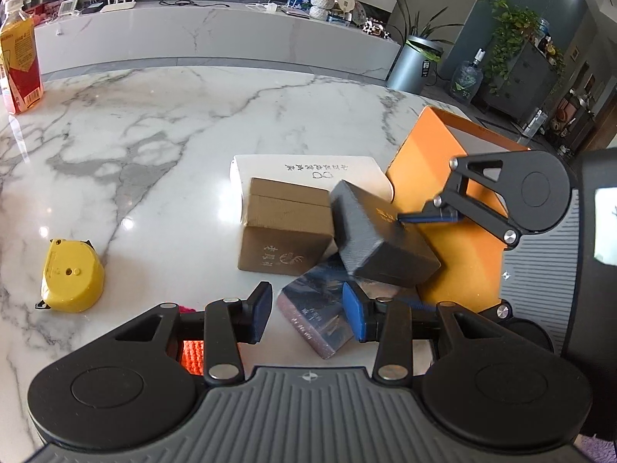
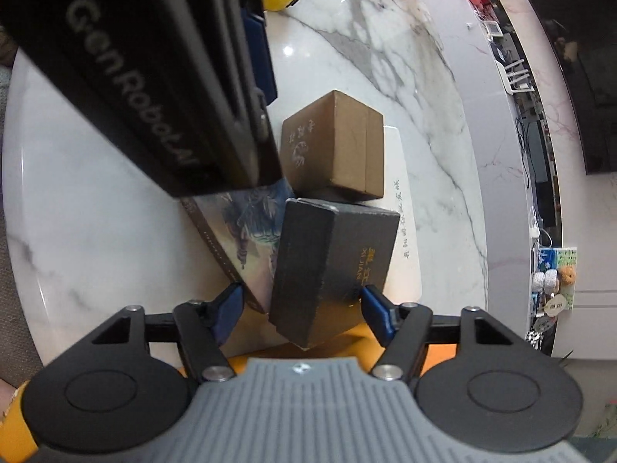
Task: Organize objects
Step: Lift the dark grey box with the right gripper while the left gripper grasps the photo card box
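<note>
Two labels: "XI JIAN" black box (image 2: 339, 254); "GenRobot.AI" left tongs (image 1: 306, 318).

The left gripper (image 1: 304, 314) has a ribbed grey housing across the bottom of the frame, bearing a small white compass-like mark, with round black discs at lower left and lower right. Black link arms with silver screw heads carry blue pads (image 1: 353, 314). The right gripper (image 2: 299, 308) shows the same grey ribs, black discs, silver screws and blue pads (image 2: 376, 314). At upper left of the right wrist view, a black casing reads "GenRobot.AI" in grey letters.
</note>
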